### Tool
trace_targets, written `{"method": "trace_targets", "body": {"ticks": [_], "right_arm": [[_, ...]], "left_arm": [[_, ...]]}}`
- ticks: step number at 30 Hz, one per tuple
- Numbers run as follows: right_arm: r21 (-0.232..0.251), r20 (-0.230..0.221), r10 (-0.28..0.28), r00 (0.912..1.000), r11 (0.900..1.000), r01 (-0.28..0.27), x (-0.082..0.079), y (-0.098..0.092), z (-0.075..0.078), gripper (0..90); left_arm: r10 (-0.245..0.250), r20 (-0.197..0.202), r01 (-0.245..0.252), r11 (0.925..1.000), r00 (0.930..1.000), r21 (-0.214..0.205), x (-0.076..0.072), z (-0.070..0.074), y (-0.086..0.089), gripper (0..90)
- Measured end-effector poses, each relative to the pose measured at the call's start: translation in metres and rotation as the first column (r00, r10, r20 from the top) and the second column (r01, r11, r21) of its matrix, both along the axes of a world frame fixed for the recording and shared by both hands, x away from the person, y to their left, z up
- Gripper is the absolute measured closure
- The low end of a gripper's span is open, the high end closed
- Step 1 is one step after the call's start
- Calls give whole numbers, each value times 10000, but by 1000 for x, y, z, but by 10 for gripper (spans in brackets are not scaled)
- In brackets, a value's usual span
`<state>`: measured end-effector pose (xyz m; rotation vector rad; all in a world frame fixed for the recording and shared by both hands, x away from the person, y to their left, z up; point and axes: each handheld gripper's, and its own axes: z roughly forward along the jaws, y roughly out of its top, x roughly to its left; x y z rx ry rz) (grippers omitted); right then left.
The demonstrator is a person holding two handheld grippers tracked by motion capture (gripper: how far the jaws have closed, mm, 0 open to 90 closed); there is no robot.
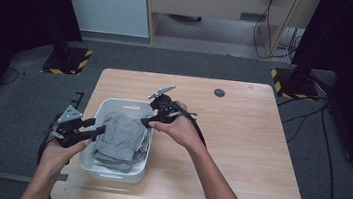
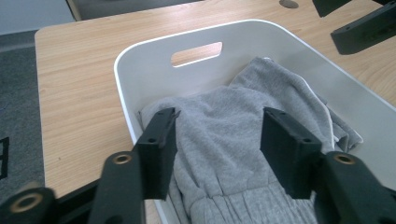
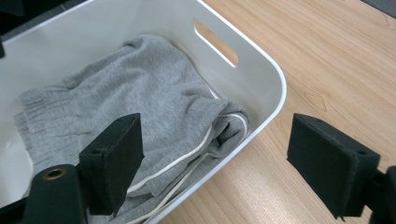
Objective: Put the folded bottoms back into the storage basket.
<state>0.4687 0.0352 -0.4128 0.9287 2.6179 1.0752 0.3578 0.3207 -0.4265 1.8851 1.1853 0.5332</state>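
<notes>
A white plastic bin (image 1: pixel 122 104) stands on the left part of the wooden table (image 1: pixel 240 137). A grey knit garment (image 1: pixel 120 136) with a white drawstring lies crumpled inside it. My left gripper (image 1: pixel 98 130) hovers at the bin's left rim, open. In the left gripper view its jaws (image 2: pixel 217 135) straddle the garment (image 2: pixel 224 112) without pressing on it. My right gripper (image 1: pixel 145 122) is over the bin's right rim, open wide. In the right gripper view, one jaw of the right gripper (image 3: pixel 215 140) is over the garment (image 3: pixel 140 98) and the other over bare table beyond the rim (image 3: pixel 275 79).
A round dark grommet (image 1: pixel 219 92) sits near the table's far edge. Two stands with yellow-and-black bases (image 1: pixel 66 59) (image 1: pixel 292 82) flank the table's far corners on the grey carpet. Cables run along the floor at the right.
</notes>
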Motion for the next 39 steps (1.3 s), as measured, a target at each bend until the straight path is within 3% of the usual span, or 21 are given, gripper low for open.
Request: {"method": "trace_targets", "body": {"ticks": [6,10,13,21,25,39], "right_arm": [[300,-80,17,10000,9995,-14,3,-5,0,94],[474,-159,-25,9999,9989,32,6,-9,0,80],[461,-164,-139,9998,9988,146,6,-11,0,80],[529,-140,-240,9996,9983,247,6,-22,2,80],[624,-140,-288,9995,9976,296,7,-26,4,75],[583,-42,-367,9993,9976,369,2,-28,0,71]], "left_arm": [[-17,-82,18,10000,10000,80,8,1,-1,307],[125,-124,-124,9999,9998,54,11,1,-3,203],[-39,-279,41,10000,9996,58,14,0,-7,140],[-179,-258,179,9998,9995,14,14,1,-16,102],[56,-274,-63,9996,9996,-258,14,1,-11,101],[248,-304,-257,9993,9992,-271,10,-2,-5,89]]}}
